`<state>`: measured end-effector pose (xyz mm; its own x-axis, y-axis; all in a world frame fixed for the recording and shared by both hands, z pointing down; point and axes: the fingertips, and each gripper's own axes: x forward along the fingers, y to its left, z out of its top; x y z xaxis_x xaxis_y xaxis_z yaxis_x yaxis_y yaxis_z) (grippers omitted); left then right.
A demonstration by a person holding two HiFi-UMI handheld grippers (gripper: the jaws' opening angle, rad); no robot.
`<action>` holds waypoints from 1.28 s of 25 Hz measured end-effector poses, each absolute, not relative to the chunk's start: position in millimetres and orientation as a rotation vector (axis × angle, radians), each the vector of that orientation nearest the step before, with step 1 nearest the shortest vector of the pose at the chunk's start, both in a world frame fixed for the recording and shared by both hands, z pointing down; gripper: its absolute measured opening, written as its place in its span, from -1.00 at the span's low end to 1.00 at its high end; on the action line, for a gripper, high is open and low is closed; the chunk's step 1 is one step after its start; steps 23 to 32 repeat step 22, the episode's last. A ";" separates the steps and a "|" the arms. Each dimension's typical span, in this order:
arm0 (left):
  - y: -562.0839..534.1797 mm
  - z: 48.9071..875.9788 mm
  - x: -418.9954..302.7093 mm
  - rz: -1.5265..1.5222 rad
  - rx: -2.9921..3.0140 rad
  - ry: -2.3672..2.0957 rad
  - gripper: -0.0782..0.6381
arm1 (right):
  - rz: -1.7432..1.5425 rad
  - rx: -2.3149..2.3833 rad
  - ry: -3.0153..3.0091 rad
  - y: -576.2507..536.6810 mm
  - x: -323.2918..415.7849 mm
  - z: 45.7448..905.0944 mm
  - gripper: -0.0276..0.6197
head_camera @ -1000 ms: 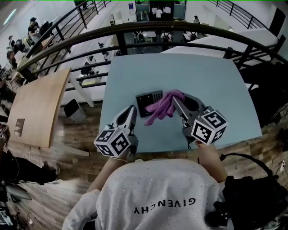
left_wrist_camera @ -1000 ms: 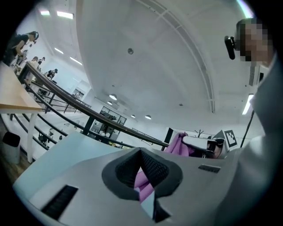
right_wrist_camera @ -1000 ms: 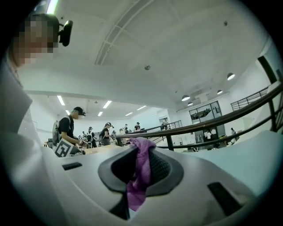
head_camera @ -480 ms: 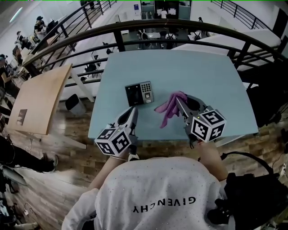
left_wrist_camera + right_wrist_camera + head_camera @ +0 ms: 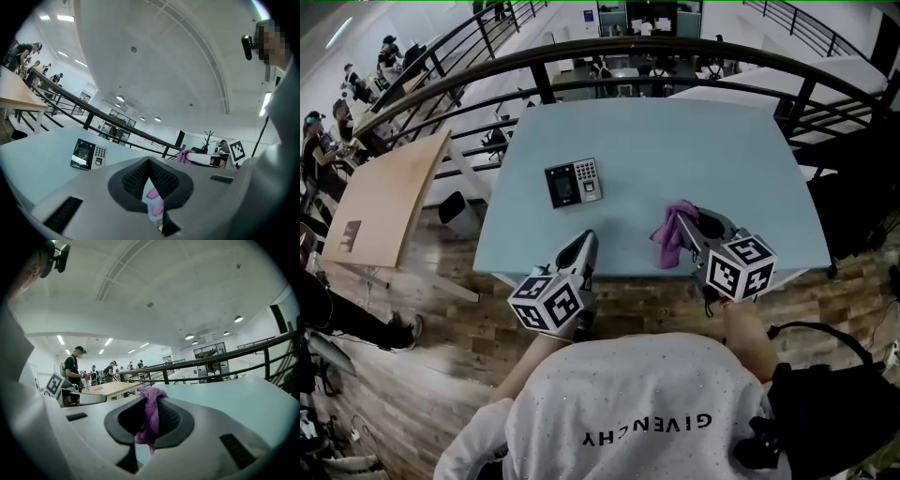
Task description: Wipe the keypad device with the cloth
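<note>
At the near edge of the table [image 5: 722,141], right of its middle, the right tool [image 5: 688,228] is clamped on the purple cloth [image 5: 673,234]. The right gripper view shows the cloth [image 5: 151,414] bunched between the two pads with a loose tail drooping below them. That looks like a grip meant for dragging a soft fold over a surface, not for carrying it flat. From where I stand I cannot tell whether the tail touches the table.

The keypad device [image 5: 574,182] lies flat in the left half of the table, about midway between the near and far edges and well apart from the cloth. Its screen and buttons face up, and nothing holds it. No wiping contact is being made at this moment.

The left tool [image 5: 581,246] hovers at the near edge, left of the middle, with its tips meeting and none of the task's things between them. It points roughly toward the device. I judge it is kept there to pin the loose device, which would likely skid under a wipe.
</note>
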<state>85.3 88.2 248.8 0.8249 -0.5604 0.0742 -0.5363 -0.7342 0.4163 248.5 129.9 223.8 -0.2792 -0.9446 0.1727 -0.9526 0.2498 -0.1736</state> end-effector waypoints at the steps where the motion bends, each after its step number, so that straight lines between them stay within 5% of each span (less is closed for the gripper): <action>1: 92.5 249.3 86.5 -0.079 2.578 -0.823 -0.78 | 0.384 1.867 -2.457 134.1 252.0 224.4 -0.81; 32: 129.3 256.0 97.5 -0.066 2.542 -0.870 -0.78 | 0.436 1.875 -2.423 169.3 279.8 238.5 -0.81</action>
